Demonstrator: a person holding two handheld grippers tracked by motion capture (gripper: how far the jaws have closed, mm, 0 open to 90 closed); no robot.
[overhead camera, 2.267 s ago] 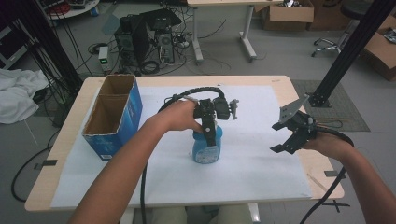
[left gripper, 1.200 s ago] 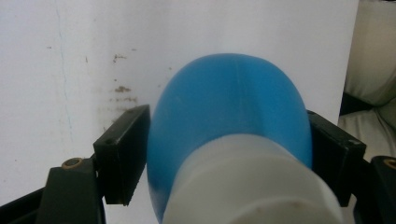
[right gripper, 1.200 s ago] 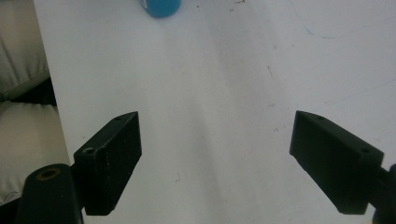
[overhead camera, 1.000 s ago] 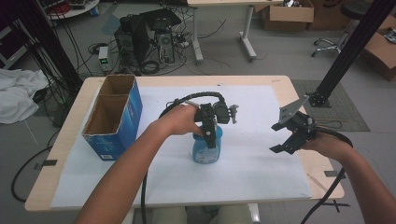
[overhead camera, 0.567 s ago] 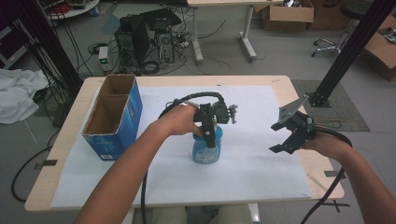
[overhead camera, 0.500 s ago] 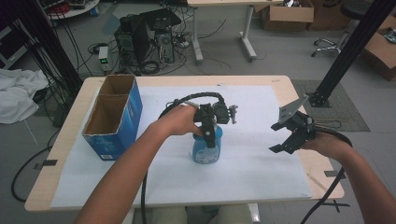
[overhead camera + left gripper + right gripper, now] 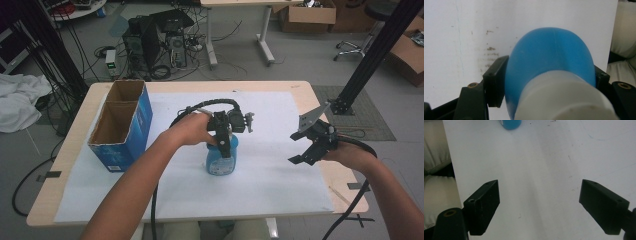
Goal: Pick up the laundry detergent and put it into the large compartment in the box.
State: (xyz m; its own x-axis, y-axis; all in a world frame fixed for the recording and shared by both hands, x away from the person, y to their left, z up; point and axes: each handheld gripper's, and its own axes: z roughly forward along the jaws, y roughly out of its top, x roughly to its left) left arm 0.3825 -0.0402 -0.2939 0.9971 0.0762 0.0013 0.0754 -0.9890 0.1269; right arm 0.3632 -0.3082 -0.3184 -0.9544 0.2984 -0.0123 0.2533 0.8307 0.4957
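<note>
Clamping blue bottle [image 7: 220, 161] from above, your left claw [image 7: 225, 145] grips it; right claw [image 7: 306, 146] spread apart, well right of bottle; cardboard box [image 7: 121, 125] left of bottle, contents unclear.

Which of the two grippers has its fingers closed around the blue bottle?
The left gripper: its fingers flank the blue bottle mid-table, while the right gripper hangs open and empty.

Left gripper [image 7: 225, 150] clamped — right gripper [image 7: 306, 145] agape

One bottle [image 7: 220, 162], one box [image 7: 121, 125] (two compartments).
</note>
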